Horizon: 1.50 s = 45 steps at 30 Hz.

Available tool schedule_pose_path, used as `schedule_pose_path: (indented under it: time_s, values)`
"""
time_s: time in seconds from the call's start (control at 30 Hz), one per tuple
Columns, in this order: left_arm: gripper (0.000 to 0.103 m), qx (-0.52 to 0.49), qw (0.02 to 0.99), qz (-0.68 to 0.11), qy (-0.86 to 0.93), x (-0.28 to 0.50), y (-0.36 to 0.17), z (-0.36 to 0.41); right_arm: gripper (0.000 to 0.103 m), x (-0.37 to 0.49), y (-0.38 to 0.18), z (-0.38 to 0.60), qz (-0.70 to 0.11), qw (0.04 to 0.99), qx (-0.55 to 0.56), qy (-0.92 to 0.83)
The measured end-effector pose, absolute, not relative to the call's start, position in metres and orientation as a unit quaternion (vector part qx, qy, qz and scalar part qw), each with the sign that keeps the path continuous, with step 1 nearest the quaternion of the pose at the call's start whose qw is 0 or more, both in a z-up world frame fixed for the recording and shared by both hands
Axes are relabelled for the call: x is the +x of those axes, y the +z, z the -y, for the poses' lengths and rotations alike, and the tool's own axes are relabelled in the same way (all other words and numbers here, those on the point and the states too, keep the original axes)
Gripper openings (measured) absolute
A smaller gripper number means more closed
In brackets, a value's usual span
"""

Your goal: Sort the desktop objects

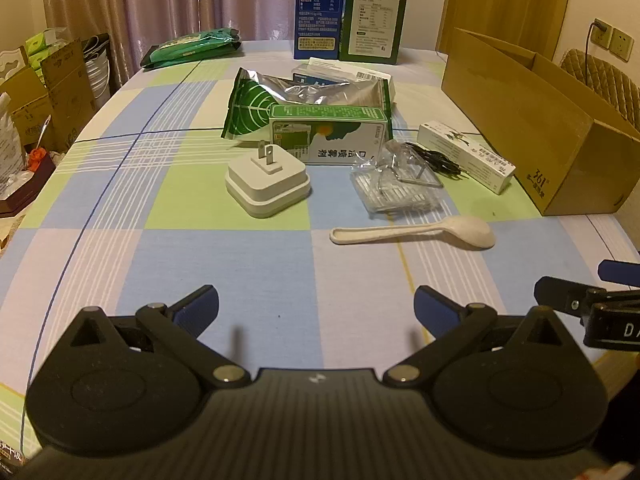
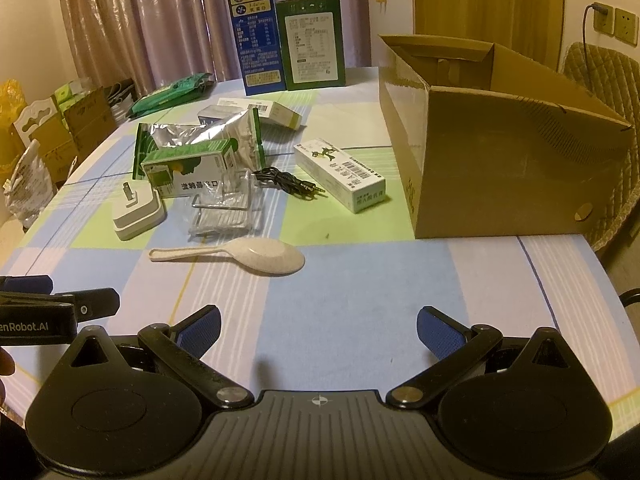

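My left gripper (image 1: 316,312) is open and empty, low over the near table. My right gripper (image 2: 319,330) is open and empty too, beside it on the right. Ahead lie a beige spoon (image 1: 416,233) (image 2: 240,256), a white plug adapter (image 1: 267,182) (image 2: 138,212), a clear plastic packet (image 1: 394,182) (image 2: 226,210), a black cable (image 1: 434,159) (image 2: 286,182), a green-and-white box (image 1: 330,134) (image 2: 188,170), a long white box (image 1: 466,156) (image 2: 340,174) and a foil pouch (image 1: 308,98) (image 2: 200,134). An open cardboard box (image 1: 532,120) (image 2: 500,152) stands at the right.
A blue carton (image 1: 318,12) (image 2: 256,32) and a green carton (image 1: 374,20) (image 2: 314,44) stand at the back. A green packet (image 1: 192,46) (image 2: 170,94) lies back left. Boxes and bags sit on the floor left of the table (image 1: 200,240). A chair (image 2: 600,80) stands at the right.
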<state>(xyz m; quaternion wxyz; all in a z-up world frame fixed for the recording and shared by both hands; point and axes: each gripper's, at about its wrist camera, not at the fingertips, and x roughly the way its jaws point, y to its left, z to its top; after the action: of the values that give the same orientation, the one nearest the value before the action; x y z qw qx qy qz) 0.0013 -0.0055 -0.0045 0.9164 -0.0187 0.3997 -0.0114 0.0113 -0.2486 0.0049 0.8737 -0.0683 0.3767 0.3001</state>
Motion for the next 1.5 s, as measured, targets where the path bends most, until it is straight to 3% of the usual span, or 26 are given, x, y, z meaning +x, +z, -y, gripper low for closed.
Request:
schedule_pose_path:
  time_s: [1.07,1.5]
  values:
    - [0.102,-0.024,0.923,-0.385,-0.003,0.011,0.012,-0.002,0.101,0.019,0.012,0.25,-0.366,0.865,-0.09,0.333]
    - [0.102,0.116,0.917,-0.374,-0.074,0.061,0.014,-0.027,0.101,0.042,0.016,0.21,-0.324,0.779,-0.247,0.477]
